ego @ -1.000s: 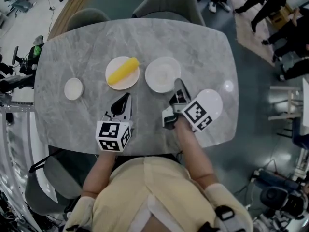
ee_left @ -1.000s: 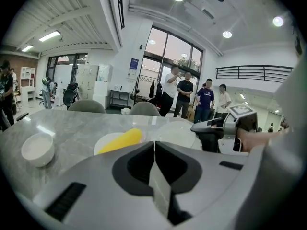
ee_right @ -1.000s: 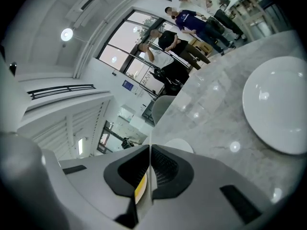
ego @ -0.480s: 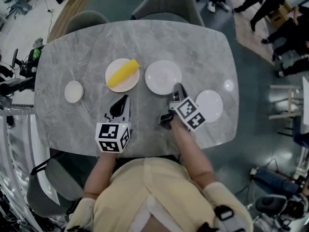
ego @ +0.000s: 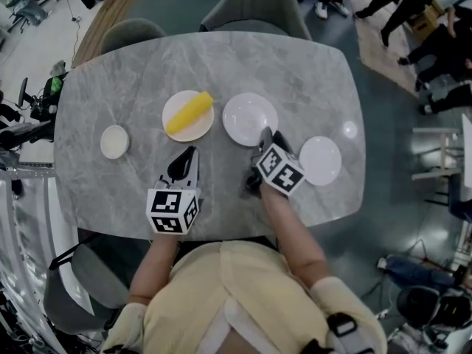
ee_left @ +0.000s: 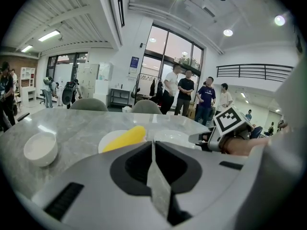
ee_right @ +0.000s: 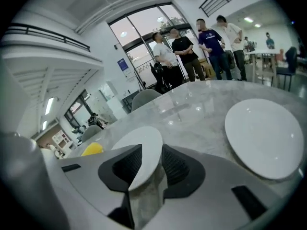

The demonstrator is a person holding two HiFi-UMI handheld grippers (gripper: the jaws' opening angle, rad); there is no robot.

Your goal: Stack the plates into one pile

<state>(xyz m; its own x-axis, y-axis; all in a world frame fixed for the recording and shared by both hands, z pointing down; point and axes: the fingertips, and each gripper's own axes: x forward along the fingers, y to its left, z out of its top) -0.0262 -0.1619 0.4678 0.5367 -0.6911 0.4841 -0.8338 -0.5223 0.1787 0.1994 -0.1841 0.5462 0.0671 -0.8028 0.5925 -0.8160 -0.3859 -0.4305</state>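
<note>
Worktop: a grey marbled worktop [ego: 310, 80] is seen from above, with four white dishes set out across it in a loose row, each lying singly.
Middle plate: the middle plate [ego: 247, 115] is empty and lies flat on the worktop. Its near rim is met by the right gripper.
Right gripper: the right gripper [ego: 265, 137] is pointed at the middle plate. Its jaws have just been opening and are spread, with the plate's rim between them but not pinched.
Right plate: the right plate [ego: 320, 161] is empty and lies just beside the right gripper's marker cube, apart from the middle plate.
Left plate: the left plate [ego: 199, 126] is set just left of the middle plate, without touching it. A yellow piece [ego: 189, 111] is laid across it.
Small dish: the small dish [ego: 114, 141] is placed well apart, near the left end.
Left gripper: the left gripper [ego: 190, 153] is held over the worktop, just short of the left plate. Its jaws are pressed together, with nothing between them.
</note>
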